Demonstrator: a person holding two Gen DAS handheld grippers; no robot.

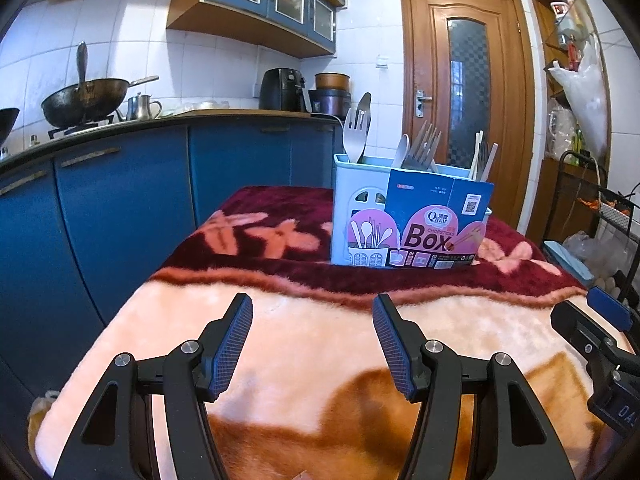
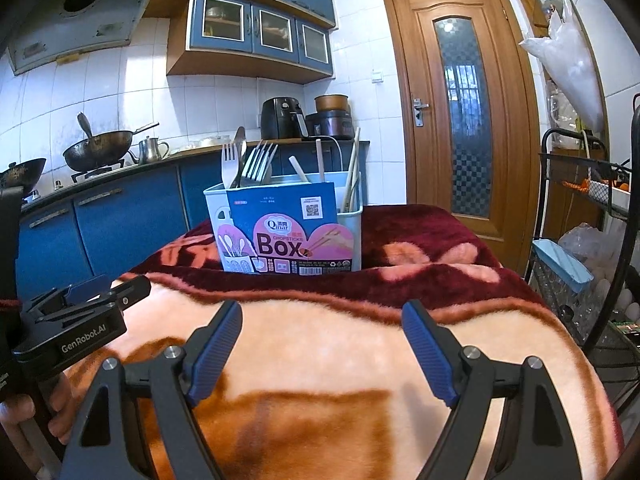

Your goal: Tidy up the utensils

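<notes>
A pale blue utensil holder (image 1: 356, 208) (image 2: 356, 224) with a blue and pink "Box" label stands upright on the blanket-covered table (image 1: 304, 344) (image 2: 320, 344). Forks (image 1: 422, 146) (image 2: 256, 160), a spoon, a spatula and chopsticks (image 2: 352, 172) stick up out of it. My left gripper (image 1: 312, 312) hovers over the peach part of the blanket, well short of the holder, open and empty. My right gripper (image 2: 322, 320) is likewise open with nothing between its fingers, short of the holder. Each gripper's body shows at the edge of the other's view.
Blue kitchen cabinets (image 1: 120, 208) with a wok (image 1: 86, 100) on the stove run along the left. A wooden door (image 1: 468, 92) stands behind the table. A black wire rack (image 2: 588, 216) with bags and a blue box is close on the right. A hand (image 2: 24, 420) holds the left gripper.
</notes>
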